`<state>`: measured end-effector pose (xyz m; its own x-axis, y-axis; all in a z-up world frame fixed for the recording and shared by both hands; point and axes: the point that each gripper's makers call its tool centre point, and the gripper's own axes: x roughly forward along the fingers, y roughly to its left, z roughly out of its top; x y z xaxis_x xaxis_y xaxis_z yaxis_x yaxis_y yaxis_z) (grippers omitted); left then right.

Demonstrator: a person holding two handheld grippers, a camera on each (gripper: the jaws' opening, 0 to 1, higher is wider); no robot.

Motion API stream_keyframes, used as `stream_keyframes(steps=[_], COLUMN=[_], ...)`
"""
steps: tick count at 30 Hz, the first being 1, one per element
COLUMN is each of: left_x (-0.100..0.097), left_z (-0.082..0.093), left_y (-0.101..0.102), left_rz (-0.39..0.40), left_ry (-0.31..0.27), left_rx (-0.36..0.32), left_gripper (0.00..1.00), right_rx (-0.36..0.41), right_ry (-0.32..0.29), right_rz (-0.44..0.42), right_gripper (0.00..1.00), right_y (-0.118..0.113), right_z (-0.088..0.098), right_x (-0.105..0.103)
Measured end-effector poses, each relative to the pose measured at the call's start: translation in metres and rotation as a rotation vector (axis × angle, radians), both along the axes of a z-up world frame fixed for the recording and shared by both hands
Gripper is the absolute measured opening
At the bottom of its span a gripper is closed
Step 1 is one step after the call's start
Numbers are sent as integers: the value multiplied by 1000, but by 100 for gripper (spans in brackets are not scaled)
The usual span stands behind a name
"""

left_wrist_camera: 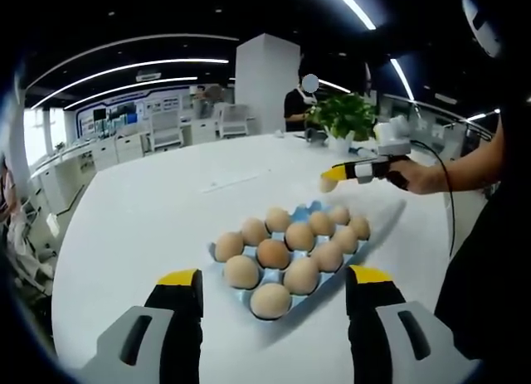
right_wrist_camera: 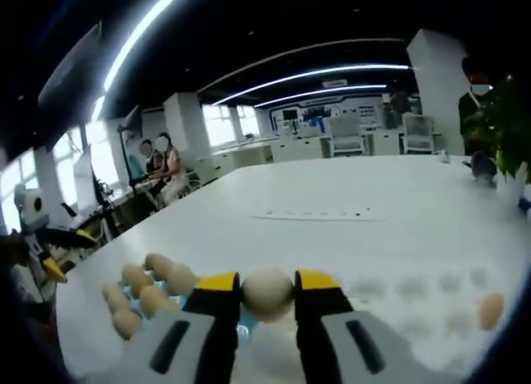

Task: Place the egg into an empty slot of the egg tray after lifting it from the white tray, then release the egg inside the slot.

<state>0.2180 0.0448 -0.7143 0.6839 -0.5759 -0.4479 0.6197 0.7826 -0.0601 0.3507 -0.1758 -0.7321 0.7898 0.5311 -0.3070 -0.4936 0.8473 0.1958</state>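
Observation:
A blue egg tray (left_wrist_camera: 304, 210) with several brown eggs (left_wrist_camera: 273, 253) lies on the white table, just beyond my left gripper (left_wrist_camera: 274, 276), whose jaws stand open and wide apart with nothing between them. Past the tray's far end, my right gripper (left_wrist_camera: 333, 176) hangs above the table with a pale egg (left_wrist_camera: 327, 183) at its tip. In the right gripper view, my right gripper (right_wrist_camera: 267, 291) is shut on that egg (right_wrist_camera: 267, 294). The tray's eggs (right_wrist_camera: 153, 299) lie low on the left there. A white tray (right_wrist_camera: 431, 297) with hollows holds one egg (right_wrist_camera: 491, 309) on the right.
A potted plant (left_wrist_camera: 347, 115) stands at the table's far edge. A person's hand (left_wrist_camera: 423, 177) holds the right gripper. The left gripper (right_wrist_camera: 51, 255) appears at the far left of the right gripper view. Office desks, chairs and people fill the background.

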Motion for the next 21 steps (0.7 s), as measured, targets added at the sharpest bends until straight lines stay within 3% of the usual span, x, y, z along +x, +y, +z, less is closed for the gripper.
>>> stream_keyframes(steps=[8,21], left_x=[0,-1], left_z=[-1,-2], left_y=[-1,2], left_rz=[-3,2], left_ry=[2,5], left_rx=[1,4], left_gripper=[69,69], right_rx=[20,21], right_ry=[0,18], right_rz=[71,121], right_gripper=[25,25], right_y=[41,66], right_z=[-1,-9], right_x=[-1,-4])
